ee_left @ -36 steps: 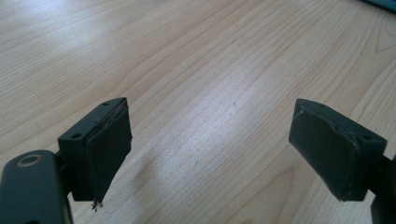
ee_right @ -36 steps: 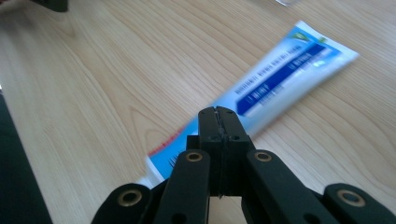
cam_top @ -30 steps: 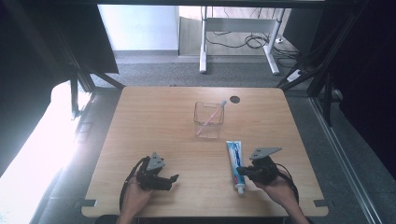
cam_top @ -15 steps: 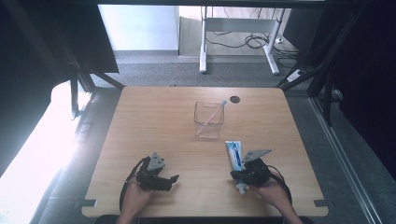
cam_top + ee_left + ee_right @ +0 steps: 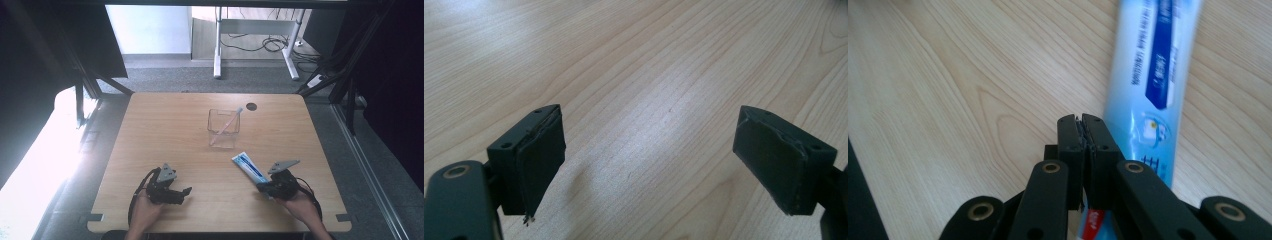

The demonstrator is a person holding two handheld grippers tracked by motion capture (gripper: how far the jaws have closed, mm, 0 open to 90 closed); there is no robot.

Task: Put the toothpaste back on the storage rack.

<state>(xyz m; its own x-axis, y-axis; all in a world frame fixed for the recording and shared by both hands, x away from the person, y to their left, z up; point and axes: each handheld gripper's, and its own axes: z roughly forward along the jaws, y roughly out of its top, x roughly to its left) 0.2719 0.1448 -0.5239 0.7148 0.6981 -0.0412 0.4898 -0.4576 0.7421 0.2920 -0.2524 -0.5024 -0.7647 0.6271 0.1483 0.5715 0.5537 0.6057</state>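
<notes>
A blue-and-white toothpaste tube (image 5: 248, 167) lies slantwise on the wooden table (image 5: 165, 130) at the front right. My right gripper (image 5: 262, 189) sits at the tube's near end. In the right gripper view its jaws (image 5: 1081, 120) have just been opening a touch, but the pads still meet with nothing seen between them. The tube (image 5: 1153, 85) runs along and under the right-hand jaw. My left gripper (image 5: 186, 192) rests at the front left. In the left gripper view it (image 5: 649, 145) stands wide open over bare wood.
A clear square container (image 5: 223, 129) stands mid-table with a thin pale stick (image 5: 227, 124) leaning inside it. A dark round hole (image 5: 251, 106) lies near the far edge. Table legs and cables are on the floor beyond.
The right gripper shifted left onto the tube's near end. The tube turned from nearly straight to slanting, with its far end now pointing up-left. The left gripper stayed still.
</notes>
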